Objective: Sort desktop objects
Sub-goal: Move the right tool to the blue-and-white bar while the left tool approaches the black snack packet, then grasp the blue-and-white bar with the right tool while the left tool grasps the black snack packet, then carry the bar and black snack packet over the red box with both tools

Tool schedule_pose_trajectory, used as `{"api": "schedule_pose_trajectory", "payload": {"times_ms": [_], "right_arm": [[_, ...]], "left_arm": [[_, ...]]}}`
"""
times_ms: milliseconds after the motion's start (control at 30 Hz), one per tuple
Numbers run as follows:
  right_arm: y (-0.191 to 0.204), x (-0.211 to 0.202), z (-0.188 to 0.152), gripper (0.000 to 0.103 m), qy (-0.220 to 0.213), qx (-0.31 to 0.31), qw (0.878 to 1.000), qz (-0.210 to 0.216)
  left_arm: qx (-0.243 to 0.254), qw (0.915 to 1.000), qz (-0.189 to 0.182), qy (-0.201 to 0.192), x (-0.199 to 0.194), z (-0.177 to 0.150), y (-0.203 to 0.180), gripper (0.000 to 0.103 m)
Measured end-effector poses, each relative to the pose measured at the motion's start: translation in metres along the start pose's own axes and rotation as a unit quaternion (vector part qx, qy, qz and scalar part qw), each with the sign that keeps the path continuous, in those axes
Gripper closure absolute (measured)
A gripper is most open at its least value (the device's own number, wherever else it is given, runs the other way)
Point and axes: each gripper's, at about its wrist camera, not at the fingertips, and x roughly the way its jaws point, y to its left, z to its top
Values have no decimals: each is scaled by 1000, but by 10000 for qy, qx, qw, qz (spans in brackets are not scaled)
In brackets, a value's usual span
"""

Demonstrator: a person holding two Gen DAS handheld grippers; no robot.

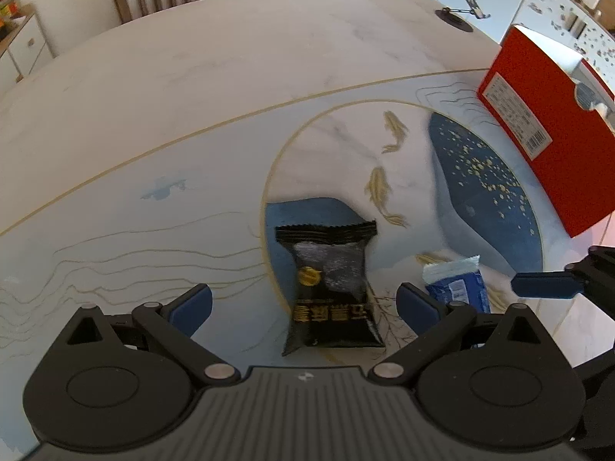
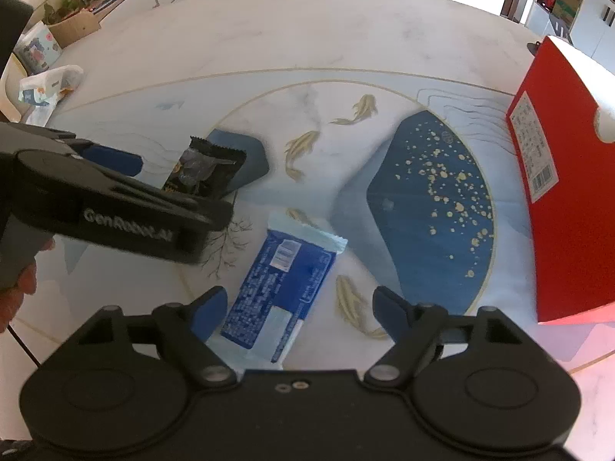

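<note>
My counter (image 1: 192, 96) has fish painted on it. Both my left tongs (image 1: 303, 303) and right tongs (image 2: 296, 307) are spread wide, gripping nothing; the black packet (image 1: 330, 288) and blue packet (image 2: 284, 280) lie under them, and the red box (image 2: 569, 192) is cut off at the right edge.

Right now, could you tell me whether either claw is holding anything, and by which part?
Nothing is held. The left claw stands open around the black packet, and the right claw open around the blue packet.

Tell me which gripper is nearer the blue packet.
Right. The right gripper straddles the blue packet with open jaws; the left gripper sits beside it, over the black packet.
</note>
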Motion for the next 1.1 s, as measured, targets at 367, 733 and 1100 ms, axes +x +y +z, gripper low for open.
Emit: {"api": "schedule_pose_trajectory", "payload": {"times_ms": [367, 733, 1100], "right_arm": [[13, 7, -2, 33, 68, -305, 9989, -343], [19, 4, 2, 67, 65, -405, 9986, -320], [-4, -1, -3, 68, 56, -79, 9990, -440]], "left_arm": [[259, 9995, 162, -99, 3, 0, -6, 26], [333, 9989, 218, -264, -5, 0, -7, 64], [240, 9994, 87, -242, -10, -6, -4, 69]]}}
